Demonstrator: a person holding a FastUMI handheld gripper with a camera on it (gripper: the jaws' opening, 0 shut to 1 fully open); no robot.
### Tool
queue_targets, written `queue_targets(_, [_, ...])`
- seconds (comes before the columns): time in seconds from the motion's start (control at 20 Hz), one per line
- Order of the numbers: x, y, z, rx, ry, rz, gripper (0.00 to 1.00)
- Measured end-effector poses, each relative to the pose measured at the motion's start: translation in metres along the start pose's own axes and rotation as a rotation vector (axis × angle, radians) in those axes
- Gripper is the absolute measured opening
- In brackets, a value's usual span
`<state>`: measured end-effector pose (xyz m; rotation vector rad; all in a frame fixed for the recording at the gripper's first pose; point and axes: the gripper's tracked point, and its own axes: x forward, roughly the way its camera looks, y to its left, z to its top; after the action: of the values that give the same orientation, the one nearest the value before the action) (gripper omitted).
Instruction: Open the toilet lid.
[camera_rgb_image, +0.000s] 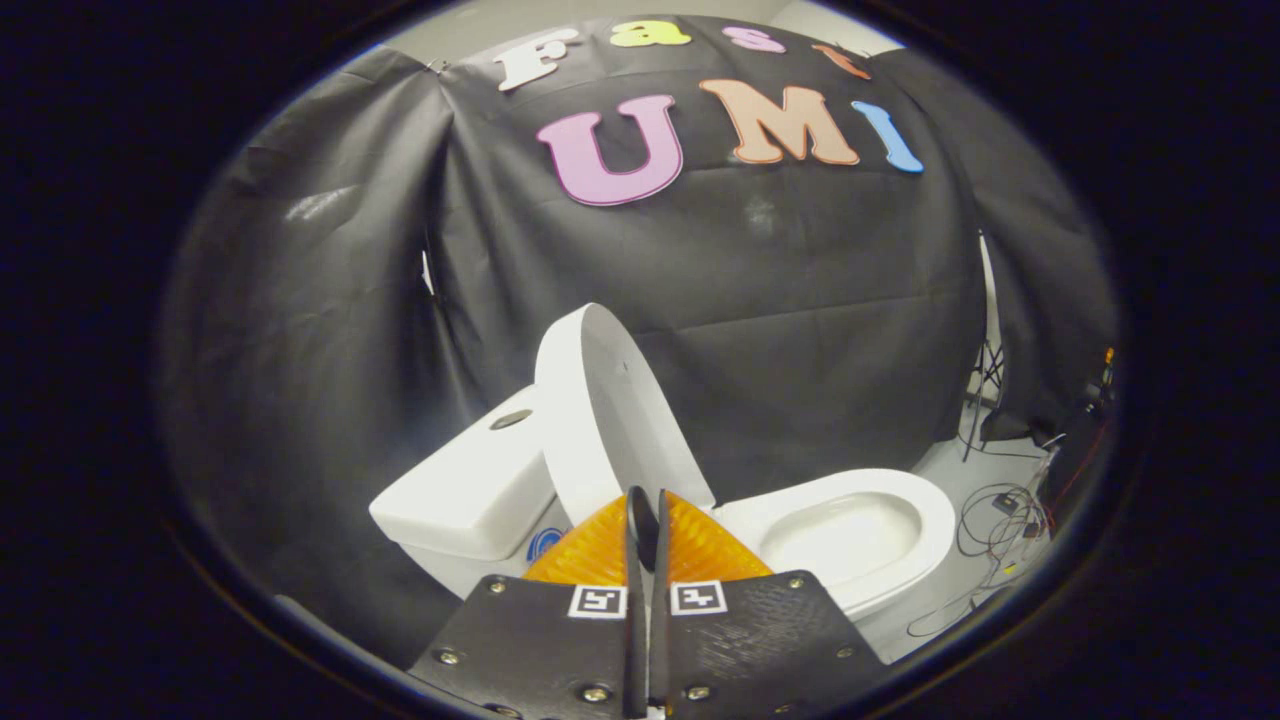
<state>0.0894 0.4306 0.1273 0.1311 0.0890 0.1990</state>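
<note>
We see one toilet (850, 540), white, with one lid (610, 410) and one tank (470, 490). The lid stands raised and nearly upright, leaning back toward the tank, just beyond the tips of our hand-held gripper (648, 510). The bowl lies open, with its seat ring showing, ahead and to the right of the fingers.

The gripper's two orange ribbed fingers (595, 550) are drawn almost together, with only a thin dark slit between them, and nothing is pinched there. Their tips sit in front of the lid's lower edge; we cannot tell whether they touch it. Two square black-and-white markers (697, 597) sit on the gripper body, one on each side of the slit.

On top of the tank there is one round flush button (511, 419). A small blue sticker (545, 543) shows on the tank's lower front, its writing too small for us to read.

Black cloth (800, 330) hangs close behind the toilet and to its left. The pale floor (960, 470) opens to the right of the bowl, where loose cables (1000, 515) lie and one stand's legs (985, 385) rise at the cloth's edge.
</note>
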Motion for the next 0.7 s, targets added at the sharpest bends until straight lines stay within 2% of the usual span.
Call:
queue_targets(0.4, [0.0, 0.012, -0.004, -0.001, 0.008, 0.024, 0.02])
queue_targets(0.45, [0.004, 0.017, -0.006, 0.002, 0.02, 0.05, 0.02])
queue_targets(0.55, [0.001, 0.027, -0.007, 0.027, 0.019, 0.093, 0.14])
queue_targets(0.7, [0.005, 0.031, -0.012, 0.081, 0.039, 0.126, 0.39])
